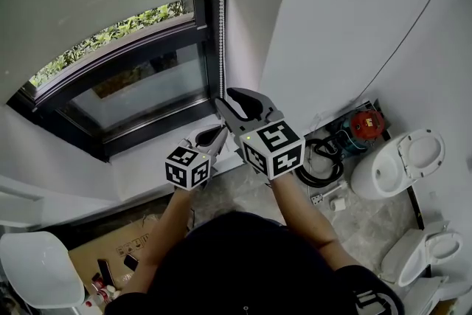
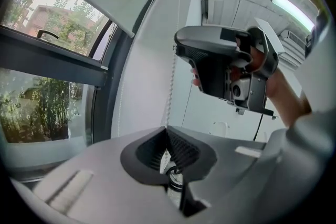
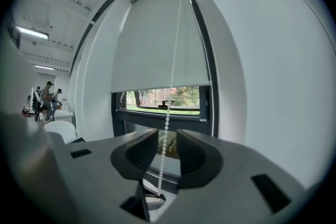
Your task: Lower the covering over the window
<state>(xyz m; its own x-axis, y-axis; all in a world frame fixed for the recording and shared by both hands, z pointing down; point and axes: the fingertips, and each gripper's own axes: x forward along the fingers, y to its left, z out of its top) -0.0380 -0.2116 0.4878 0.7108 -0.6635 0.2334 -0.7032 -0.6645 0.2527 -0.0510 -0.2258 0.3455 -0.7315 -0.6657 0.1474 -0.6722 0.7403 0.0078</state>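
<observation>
White roller blind (image 3: 157,44) partly down over dark-framed window (image 1: 140,88) w/ bead chain (image 3: 167,123) hanging at right.

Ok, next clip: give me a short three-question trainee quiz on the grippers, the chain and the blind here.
1. Which thing is the left gripper shut on? A) the white bead chain B) the dark window frame C) a black window handle
2. True or false: the right gripper is clamped shut on that chain.
3. Does the white fabric roller blind cover all the window glass?
Key: 1 A. 2 False: its jaws stand apart, the chain hanging between them. 3 No: glass below its bottom edge is uncovered.
</observation>
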